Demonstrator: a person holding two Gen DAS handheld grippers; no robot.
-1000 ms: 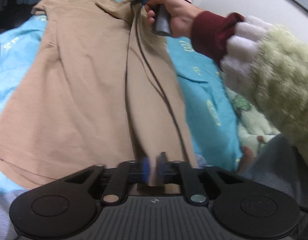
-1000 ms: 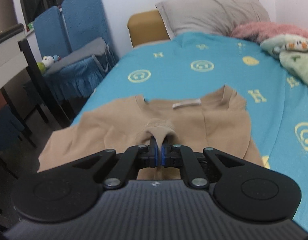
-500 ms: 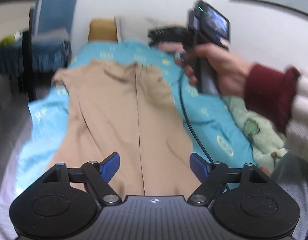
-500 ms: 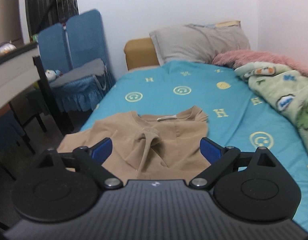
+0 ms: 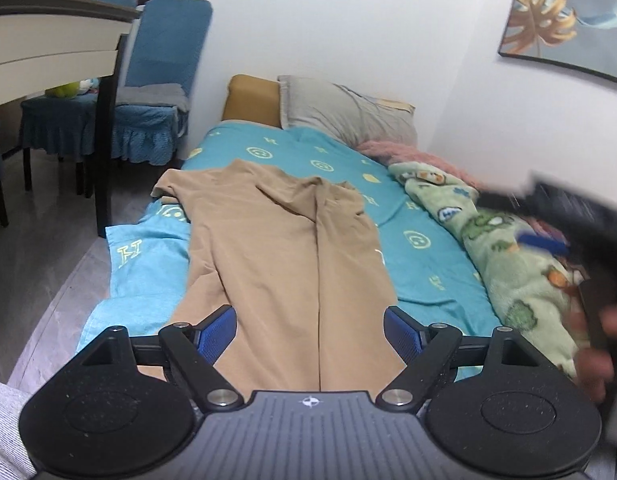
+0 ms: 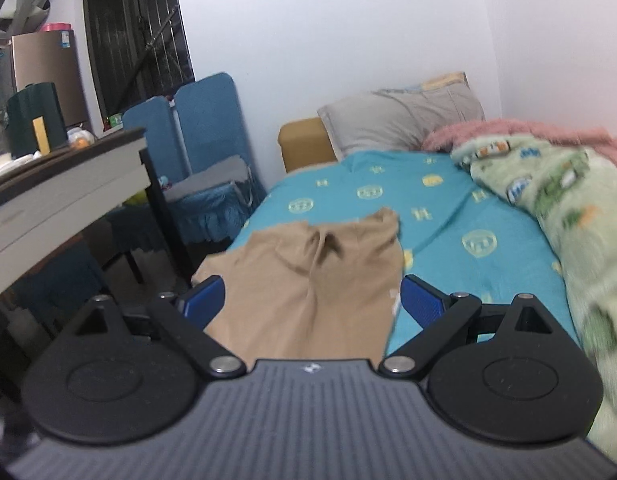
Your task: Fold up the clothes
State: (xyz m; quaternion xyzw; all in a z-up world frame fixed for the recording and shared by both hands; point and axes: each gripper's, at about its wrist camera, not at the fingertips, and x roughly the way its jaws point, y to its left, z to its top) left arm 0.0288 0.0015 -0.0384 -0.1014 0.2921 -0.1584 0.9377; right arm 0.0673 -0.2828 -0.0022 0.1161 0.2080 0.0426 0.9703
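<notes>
A tan shirt (image 5: 280, 248) lies lengthwise on the teal bedsheet (image 5: 420, 240), its right side folded over to a seam down the middle. My left gripper (image 5: 310, 330) is open and empty, raised above the shirt's near hem. My right gripper (image 6: 312, 300) is open and empty, held above the shirt (image 6: 308, 280). In the left wrist view the right gripper appears blurred at the right edge (image 5: 576, 220), held by a hand. One sleeve (image 5: 168, 188) sticks out at the far left.
A green patterned blanket (image 5: 508, 264) and a pink blanket (image 6: 528, 132) lie along the bed's right side. A grey pillow (image 5: 348, 112) is at the head. A table (image 6: 48, 184) and blue chairs (image 5: 156, 80) stand left of the bed.
Both grippers let go of the shirt, opened, and pulled back and up. The right gripper moved from the collar area to the right edge of the left view.
</notes>
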